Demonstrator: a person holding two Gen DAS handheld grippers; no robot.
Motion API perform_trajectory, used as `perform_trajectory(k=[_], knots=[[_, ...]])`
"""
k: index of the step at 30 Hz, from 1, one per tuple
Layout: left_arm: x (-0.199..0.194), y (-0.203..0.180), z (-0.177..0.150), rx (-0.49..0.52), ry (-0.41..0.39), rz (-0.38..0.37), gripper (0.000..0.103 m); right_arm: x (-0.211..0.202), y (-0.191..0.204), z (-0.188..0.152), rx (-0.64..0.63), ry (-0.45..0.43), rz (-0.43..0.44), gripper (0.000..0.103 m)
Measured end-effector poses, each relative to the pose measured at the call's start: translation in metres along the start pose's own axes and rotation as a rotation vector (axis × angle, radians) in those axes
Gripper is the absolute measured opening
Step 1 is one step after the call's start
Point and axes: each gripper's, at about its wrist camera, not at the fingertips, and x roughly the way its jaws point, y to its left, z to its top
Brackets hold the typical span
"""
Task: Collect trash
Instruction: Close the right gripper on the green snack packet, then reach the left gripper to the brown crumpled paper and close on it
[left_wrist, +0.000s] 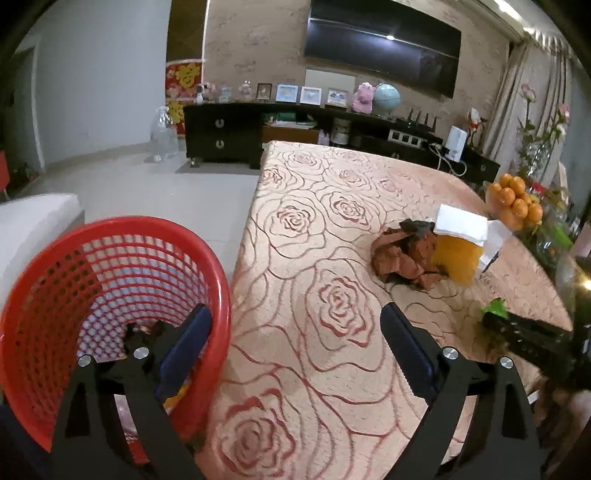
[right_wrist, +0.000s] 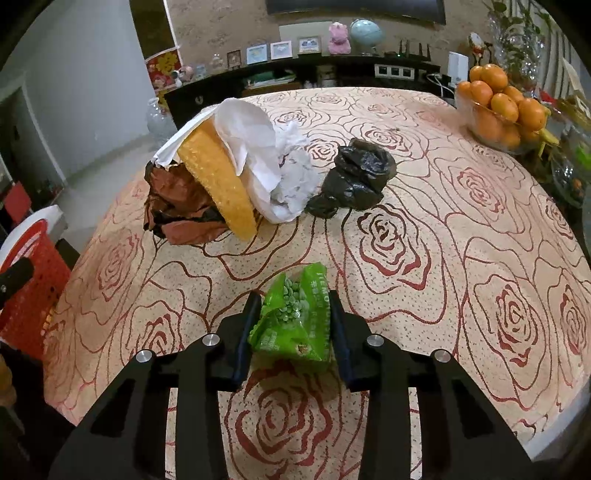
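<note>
A green snack packet lies on the rose-patterned tablecloth, and my right gripper is shut on it, one pad on each side. Farther back is a pile of trash: a crumpled brown bag, an orange padded sheet, white paper and a black plastic bag. My left gripper stands open and holds nothing. Its left finger hangs over the red mesh basket, its right one over the table. The basket has some dark and orange scraps at its bottom.
The basket stands off the table's left edge, beside a white seat. A glass bowl of oranges sits at the table's far right, with glassware and plants behind. A dark TV cabinet runs along the back wall.
</note>
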Motion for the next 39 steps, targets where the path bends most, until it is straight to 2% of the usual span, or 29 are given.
perform_trajectory(k=[2,6,9,15,20,24,30,39], knots=[[-0.002,0.005,-0.002,0.016,-0.016,0.032,0.088,0.000,-0.001,0.000,0.007,0.002,0.006,0.036],[-0.004,0.018,-0.005,-0.033,-0.008,0.021,0.088,-0.001,-0.002,0.001,0.012,0.000,0.020,0.036],[-0.008,0.018,-0.007,-0.018,-0.018,0.033,0.088,-0.002,-0.001,0.002,0.009,-0.003,0.022,0.036],[-0.041,0.007,-0.001,0.029,-0.120,0.062,0.090,-0.006,-0.007,0.001,0.037,-0.012,0.019,0.036],[-0.054,-0.014,0.010,0.077,-0.172,0.008,0.090,-0.010,-0.009,0.001,0.051,-0.021,0.027,0.036],[-0.031,-0.045,0.018,0.144,-0.134,-0.055,0.090,-0.012,-0.012,0.001,0.064,-0.024,0.033,0.036],[0.036,-0.087,0.027,0.220,-0.015,-0.096,0.090,-0.015,-0.020,0.001,0.093,-0.024,0.044,0.036],[0.092,-0.119,0.046,0.247,0.028,-0.123,0.089,-0.015,-0.028,0.001,0.122,-0.018,0.072,0.036]])
